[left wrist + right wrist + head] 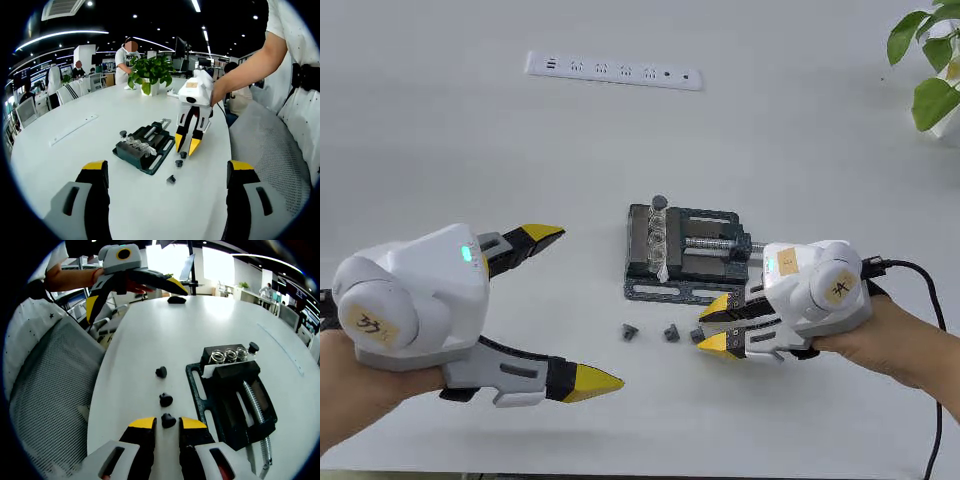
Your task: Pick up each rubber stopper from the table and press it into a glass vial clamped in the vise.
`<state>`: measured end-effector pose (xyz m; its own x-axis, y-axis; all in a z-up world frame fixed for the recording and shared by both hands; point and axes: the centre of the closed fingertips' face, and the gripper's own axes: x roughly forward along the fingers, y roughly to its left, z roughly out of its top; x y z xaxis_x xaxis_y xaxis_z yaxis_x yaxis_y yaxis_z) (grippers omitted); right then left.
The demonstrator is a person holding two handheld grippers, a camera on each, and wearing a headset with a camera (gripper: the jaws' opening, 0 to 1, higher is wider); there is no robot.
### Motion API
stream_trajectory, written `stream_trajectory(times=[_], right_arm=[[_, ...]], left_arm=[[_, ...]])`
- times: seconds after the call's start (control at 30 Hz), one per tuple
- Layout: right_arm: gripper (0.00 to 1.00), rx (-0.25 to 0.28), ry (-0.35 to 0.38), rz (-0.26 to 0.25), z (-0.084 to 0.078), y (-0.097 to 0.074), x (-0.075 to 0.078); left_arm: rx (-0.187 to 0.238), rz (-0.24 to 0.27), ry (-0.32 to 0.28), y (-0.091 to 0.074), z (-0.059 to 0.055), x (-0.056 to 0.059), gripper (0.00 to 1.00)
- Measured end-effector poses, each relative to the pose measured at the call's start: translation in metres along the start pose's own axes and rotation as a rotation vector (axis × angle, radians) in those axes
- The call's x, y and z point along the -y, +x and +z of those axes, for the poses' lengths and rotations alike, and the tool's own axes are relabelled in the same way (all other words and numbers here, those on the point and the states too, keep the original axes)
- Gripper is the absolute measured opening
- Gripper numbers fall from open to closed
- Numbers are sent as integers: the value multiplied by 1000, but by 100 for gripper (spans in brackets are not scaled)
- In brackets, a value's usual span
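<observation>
Left tongs [590,306] tagged "33" spread wide, right tongs [712,324] narrow astride a dark rubber stopper [168,420], untouched, glass vials [230,355] in black metal vise [235,390], white bench [470,150].

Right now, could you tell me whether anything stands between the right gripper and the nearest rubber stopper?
Nothing visible does. The nearest stopper lies on the bare table, right at the open jaw tips of the right gripper. The other two stoppers lie beyond it in a row, and the vise sits off to one side.

white power strip [613,70], leafy potted plant [932,98]
</observation>
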<state>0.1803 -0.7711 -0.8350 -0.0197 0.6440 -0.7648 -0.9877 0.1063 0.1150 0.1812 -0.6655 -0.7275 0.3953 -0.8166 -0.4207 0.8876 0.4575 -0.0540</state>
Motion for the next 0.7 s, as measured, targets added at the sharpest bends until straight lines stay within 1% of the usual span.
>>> stream_trajectory(times=[0.2, 0.7], right_arm=[[11, -6, -7, 7, -2, 2, -1], [8, -11, -3, 1, -4, 1, -3]], left_arm=[[-1, 0, -1, 1, 0, -1, 98], [-3, -7, 1, 2, -1, 0, 98]])
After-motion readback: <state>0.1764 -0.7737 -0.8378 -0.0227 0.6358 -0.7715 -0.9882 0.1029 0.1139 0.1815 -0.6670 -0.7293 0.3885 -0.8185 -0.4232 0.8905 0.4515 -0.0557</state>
